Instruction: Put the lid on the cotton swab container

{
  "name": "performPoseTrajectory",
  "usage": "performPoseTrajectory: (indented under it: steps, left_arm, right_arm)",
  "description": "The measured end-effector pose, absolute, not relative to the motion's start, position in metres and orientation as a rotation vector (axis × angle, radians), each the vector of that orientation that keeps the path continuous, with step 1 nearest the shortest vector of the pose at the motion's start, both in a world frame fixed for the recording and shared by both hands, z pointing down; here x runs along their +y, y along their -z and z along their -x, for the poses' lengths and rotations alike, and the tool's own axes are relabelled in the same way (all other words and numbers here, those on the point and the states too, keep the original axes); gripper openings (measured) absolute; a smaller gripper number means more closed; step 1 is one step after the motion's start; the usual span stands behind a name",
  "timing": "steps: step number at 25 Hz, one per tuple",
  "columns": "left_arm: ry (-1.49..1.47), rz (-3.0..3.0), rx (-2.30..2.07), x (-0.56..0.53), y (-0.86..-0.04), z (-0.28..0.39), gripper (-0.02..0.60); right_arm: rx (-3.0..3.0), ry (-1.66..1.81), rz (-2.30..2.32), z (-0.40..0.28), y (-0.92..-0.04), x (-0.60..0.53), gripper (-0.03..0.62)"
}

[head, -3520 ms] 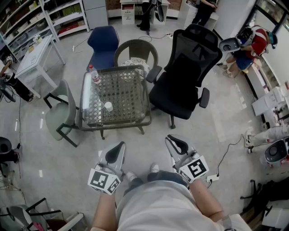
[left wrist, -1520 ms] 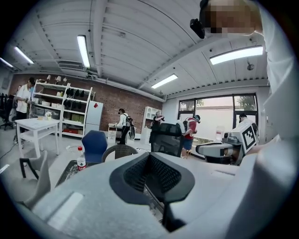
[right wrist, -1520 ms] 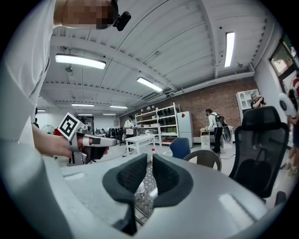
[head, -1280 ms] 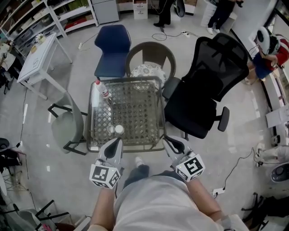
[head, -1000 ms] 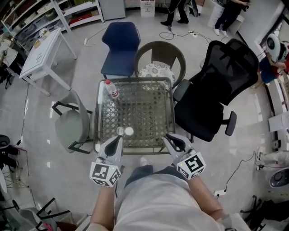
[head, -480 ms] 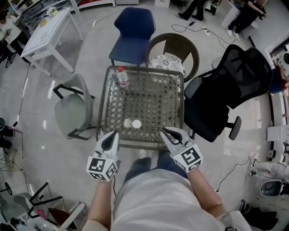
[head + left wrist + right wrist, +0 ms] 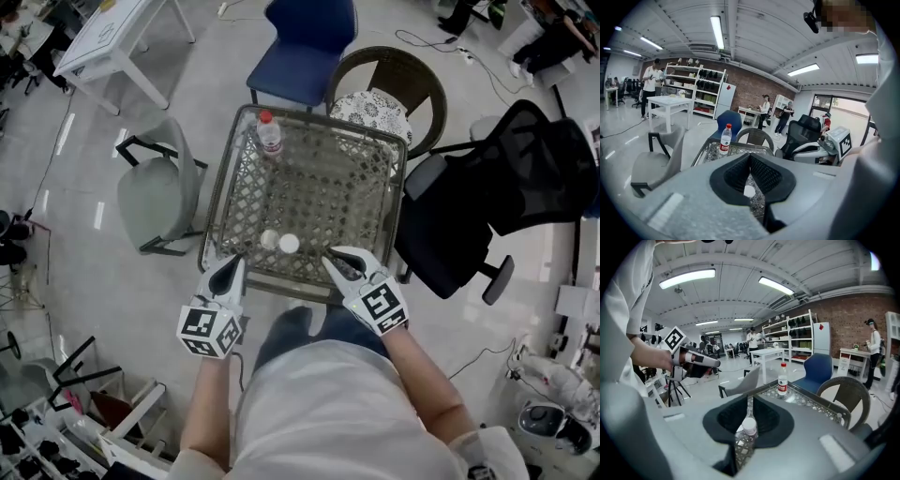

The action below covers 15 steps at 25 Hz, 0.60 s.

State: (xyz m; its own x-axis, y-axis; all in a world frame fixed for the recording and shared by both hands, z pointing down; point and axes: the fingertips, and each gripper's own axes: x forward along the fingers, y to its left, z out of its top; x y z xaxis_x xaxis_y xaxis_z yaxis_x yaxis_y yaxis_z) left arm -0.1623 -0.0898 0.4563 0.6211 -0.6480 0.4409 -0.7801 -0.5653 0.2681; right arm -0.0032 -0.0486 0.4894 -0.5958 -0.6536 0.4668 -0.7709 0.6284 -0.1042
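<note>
Two small round pieces lie side by side near the front edge of the glass table (image 7: 349, 180): a paler round piece (image 7: 269, 240) and a whiter round piece (image 7: 289, 244). Which is the lid and which the cotton swab container cannot be told (too small). The left gripper (image 7: 233, 264) is closed on nothing. The right gripper (image 7: 330, 256) is parted by a narrow slit and empty. Both are apart from the pieces.

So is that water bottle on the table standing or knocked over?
Standing upright: in the left gripper view the bottle rises straight from the table, red cap on top.
</note>
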Motion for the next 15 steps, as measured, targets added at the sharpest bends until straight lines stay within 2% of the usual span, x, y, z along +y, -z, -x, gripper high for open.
performPoseTrajectory:
  steps: [10,15]
  left_arm:
    - [-0.525,-2.246,-1.185,-0.103,-0.515,0.163,0.009]
    - [-0.552,-2.163,-1.184,-0.108,-0.545,0.168,0.010]
  right_arm:
    - [-2.456,-0.473,-0.847,0.027,-0.564,-0.075,0.043]
    - [-2.422,-0.518,-0.736,0.038,-0.603,-0.078,0.081]
